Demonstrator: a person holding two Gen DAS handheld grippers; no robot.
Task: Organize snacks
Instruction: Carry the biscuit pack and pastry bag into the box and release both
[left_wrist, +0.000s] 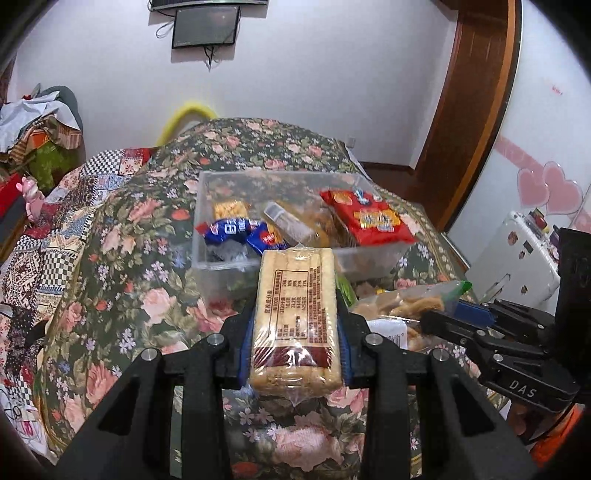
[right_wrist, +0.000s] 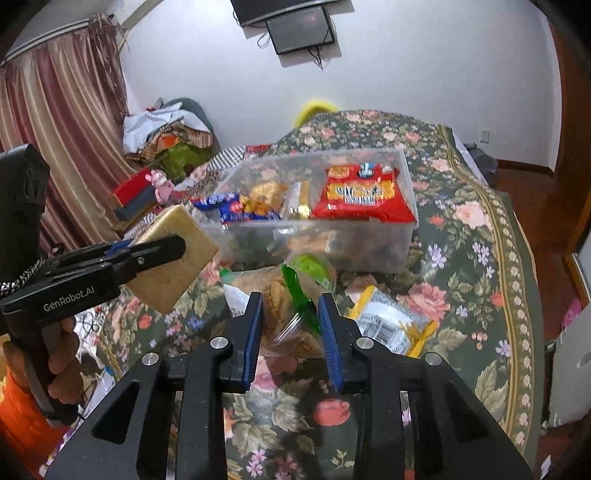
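- My left gripper (left_wrist: 295, 325) is clamped on a wrapped biscuit pack (left_wrist: 295, 317), blue pads pressing both long sides; it hangs in the air just short of the clear plastic bin (left_wrist: 207, 221).
- The pack's label shows a printed table in Chinese, too small for me to read.
- My right gripper (right_wrist: 290, 325) has its fingers apart around a clear bag of brown snacks (right_wrist: 288, 317) with a green strip; I cannot tell whether the pads touch it.
- A white and yellow packet (right_wrist: 388, 321) lies just beside that bag on the floral bedspread (right_wrist: 461, 258), its barcode visible, its text unreadable.
- In the bin, a red packet (right_wrist: 364, 199) covers the right side, blue wrappers (right_wrist: 225, 206) lie left; their lettering blurs, and what sits beneath is hidden.
- The gripper bodies read "GenRobot.AI" and "DAS".
- A wall screen (left_wrist: 205, 26) is cut off at the top.
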